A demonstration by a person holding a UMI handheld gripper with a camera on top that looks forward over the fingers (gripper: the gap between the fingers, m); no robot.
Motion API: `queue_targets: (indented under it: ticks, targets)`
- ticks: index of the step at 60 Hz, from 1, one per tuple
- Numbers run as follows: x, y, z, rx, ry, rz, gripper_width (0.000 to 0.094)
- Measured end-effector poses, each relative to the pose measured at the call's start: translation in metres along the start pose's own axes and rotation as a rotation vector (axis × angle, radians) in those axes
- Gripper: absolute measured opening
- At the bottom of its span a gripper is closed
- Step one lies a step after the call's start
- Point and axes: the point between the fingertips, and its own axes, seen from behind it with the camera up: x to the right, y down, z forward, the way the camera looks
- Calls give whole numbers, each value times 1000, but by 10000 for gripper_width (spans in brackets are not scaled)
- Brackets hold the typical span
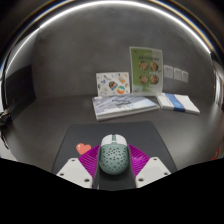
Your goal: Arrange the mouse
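Observation:
A pale grey-green mouse point(112, 152) with a perforated shell and a white front lies between my fingers, its buttons pointing away from me. My gripper point(112, 162) is shut on it: the magenta pads point(88, 160) press on both of its sides. The mouse is over the near edge of a dark mouse mat point(115, 132) on the grey table. Its underside is hidden, so I cannot tell whether it rests on the mat or is lifted.
A small orange-red heart-shaped thing point(83, 148) lies just left of the left finger. Beyond the mat lie an open booklet point(125, 105) and blue-white leaflets point(178, 102). A picture card point(113, 83) and a green poster point(147, 65) stand against the back wall.

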Motion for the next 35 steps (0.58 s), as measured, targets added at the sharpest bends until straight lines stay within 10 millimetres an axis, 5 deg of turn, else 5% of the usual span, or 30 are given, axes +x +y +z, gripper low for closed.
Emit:
queue_targets:
  ticks: [14, 20, 29, 35]
  targets:
    - [0, 10, 2, -32, -18, -33, 555]
    - [3, 11, -17, -55, -63, -1, 899]
    - [24, 14, -62, -58, -151, 14, 854]
    - [62, 27, -90, -63, -177, 1, 853]
